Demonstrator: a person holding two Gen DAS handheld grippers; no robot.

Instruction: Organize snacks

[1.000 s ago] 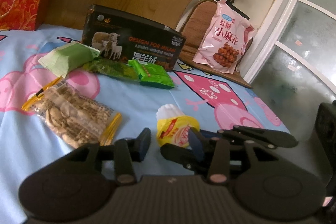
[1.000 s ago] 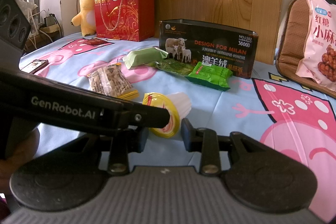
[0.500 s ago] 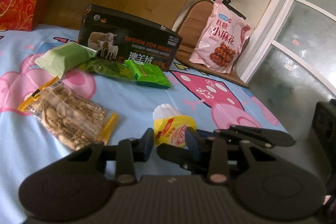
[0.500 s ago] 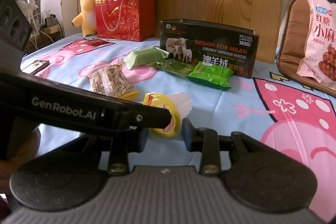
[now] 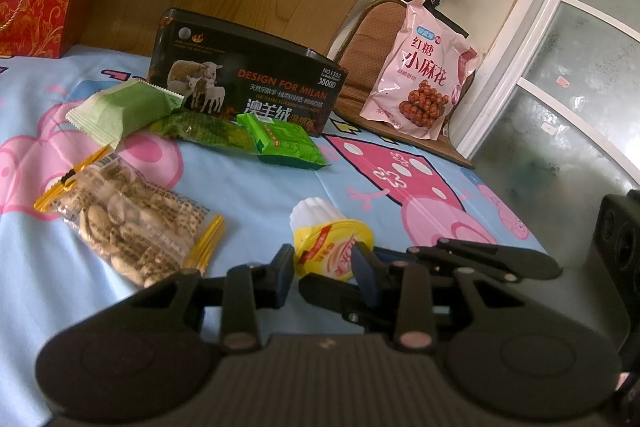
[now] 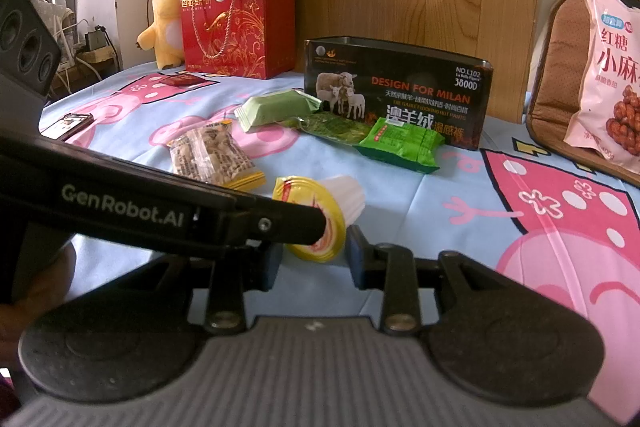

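A small jelly cup (image 5: 328, 251) with a yellow foil lid and a white ribbed body lies on its side on the cartoon bedsheet (image 5: 248, 195). My left gripper (image 5: 324, 261) straddles its lid, and both pads rest against the lid's rim after closing in. In the right wrist view, one left gripper finger (image 6: 280, 223) crosses in front and ends on the jelly cup (image 6: 308, 203). My right gripper (image 6: 314, 255) stands open just short of the cup, its pads clear of it. A dark tin box (image 5: 256, 79) stands open-topped behind.
A peanut packet (image 5: 132, 227), a pale green packet (image 5: 120, 107) and a bright green packet (image 5: 284, 141) lie before the tin. A pink snack bag (image 5: 424, 83) leans on a brown cushion (image 5: 360, 67). A red gift bag (image 6: 236, 23), plush toys and a phone (image 6: 68, 123) sit farther left.
The left gripper's jaws have narrowed until they meet the jelly cup's lid. The right gripper and the other snacks have not moved.
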